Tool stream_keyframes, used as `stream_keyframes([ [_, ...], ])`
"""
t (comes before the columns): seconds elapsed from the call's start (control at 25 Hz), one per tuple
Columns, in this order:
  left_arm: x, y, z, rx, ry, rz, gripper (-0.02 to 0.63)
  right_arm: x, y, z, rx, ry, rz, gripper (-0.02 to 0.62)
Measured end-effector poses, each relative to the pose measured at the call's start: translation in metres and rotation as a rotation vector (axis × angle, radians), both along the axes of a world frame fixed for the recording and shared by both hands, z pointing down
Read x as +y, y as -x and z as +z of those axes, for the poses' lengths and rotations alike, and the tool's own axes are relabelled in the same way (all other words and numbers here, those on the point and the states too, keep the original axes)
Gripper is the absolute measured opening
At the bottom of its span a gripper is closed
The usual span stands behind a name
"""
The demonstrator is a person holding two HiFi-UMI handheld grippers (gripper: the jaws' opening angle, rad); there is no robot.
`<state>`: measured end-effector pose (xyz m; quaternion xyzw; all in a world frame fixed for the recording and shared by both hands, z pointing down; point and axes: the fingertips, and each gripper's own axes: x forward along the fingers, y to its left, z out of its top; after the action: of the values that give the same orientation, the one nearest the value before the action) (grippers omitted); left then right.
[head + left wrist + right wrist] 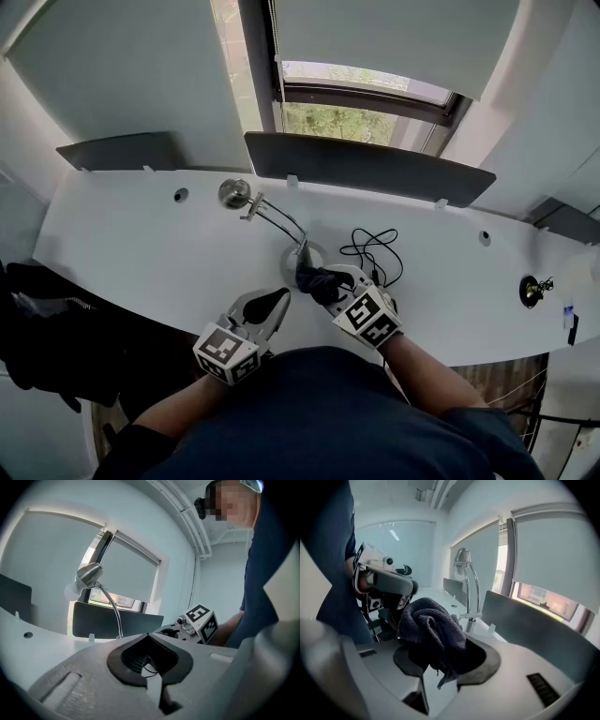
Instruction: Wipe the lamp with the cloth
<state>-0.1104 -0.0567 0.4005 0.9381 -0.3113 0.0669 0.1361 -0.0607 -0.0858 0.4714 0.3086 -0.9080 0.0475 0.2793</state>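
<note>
The right gripper view, unlike the head view, shows the right gripper (440,654) clamping the cloth (433,625), with the lamp (469,590) just beyond its jaws. The left gripper's (148,638) jaws meet, empty.

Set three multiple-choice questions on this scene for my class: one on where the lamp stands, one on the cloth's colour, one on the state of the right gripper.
1. Where does the lamp stand?
A. On the desk
B. On the floor
C. On a chair

2. What colour is the cloth?
A. White
B. Yellow
C. Dark grey

3. What is the state of the right gripper?
A. Open and empty
B. Shut on the cloth
C. Shut on the lamp

Answers:
1 A: the lamp rises from its base on the white desk.
2 C: the cloth shows dark grey in the right gripper view.
3 B: the right gripper has the cloth bunched between its jaws.
</note>
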Motion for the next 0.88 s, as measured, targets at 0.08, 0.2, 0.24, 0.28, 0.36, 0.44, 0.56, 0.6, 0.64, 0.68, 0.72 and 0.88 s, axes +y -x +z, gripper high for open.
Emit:
stream_keyframes([
  [0.08,0.004,0.001,-0.003,-0.001,-0.011,0.017,0.008,0.008,0.004,-0.005,-0.076,0.037,0.032,0.158],
  [0.2,0.011,0.004,-0.006,-0.005,-0.027,0.040,0.008,0.019,0.011,-0.019,-0.195,0.066,0.065,0.158],
  [0.24,0.014,0.004,-0.007,-0.005,-0.031,0.046,0.007,0.022,0.014,-0.025,-0.231,0.067,0.070,0.158],
  [0.28,0.015,0.005,-0.007,-0.003,-0.034,0.051,0.007,0.025,0.016,-0.030,-0.259,0.061,0.073,0.158],
  [0.36,0.018,0.007,-0.006,0.004,-0.035,0.060,0.006,0.030,0.021,-0.039,-0.290,0.033,0.074,0.158],
  [0.44,0.022,0.007,-0.004,0.006,-0.033,0.072,0.006,0.035,0.025,-0.044,-0.311,0.009,0.079,0.158],
  [0.56,0.028,0.009,0.000,0.005,-0.028,0.085,0.008,0.043,0.029,-0.044,-0.342,0.009,0.095,0.158],
  [0.6,0.029,0.009,0.001,0.004,-0.028,0.088,0.007,0.045,0.030,-0.043,-0.347,0.012,0.097,0.158],
  [0.64,0.029,0.010,0.001,0.004,-0.031,0.091,0.007,0.047,0.030,-0.042,-0.350,0.014,0.097,0.158],
  [0.68,0.030,0.010,0.001,0.002,-0.035,0.094,0.007,0.048,0.030,-0.042,-0.352,0.015,0.095,0.158],
  [0.72,0.031,0.010,0.000,0.001,-0.039,0.096,0.007,0.049,0.031,-0.042,-0.352,0.013,0.093,0.158],
  [0.88,0.033,0.012,-0.002,-0.003,-0.053,0.101,0.008,0.051,0.033,-0.042,-0.353,0.012,0.094,0.156],
])
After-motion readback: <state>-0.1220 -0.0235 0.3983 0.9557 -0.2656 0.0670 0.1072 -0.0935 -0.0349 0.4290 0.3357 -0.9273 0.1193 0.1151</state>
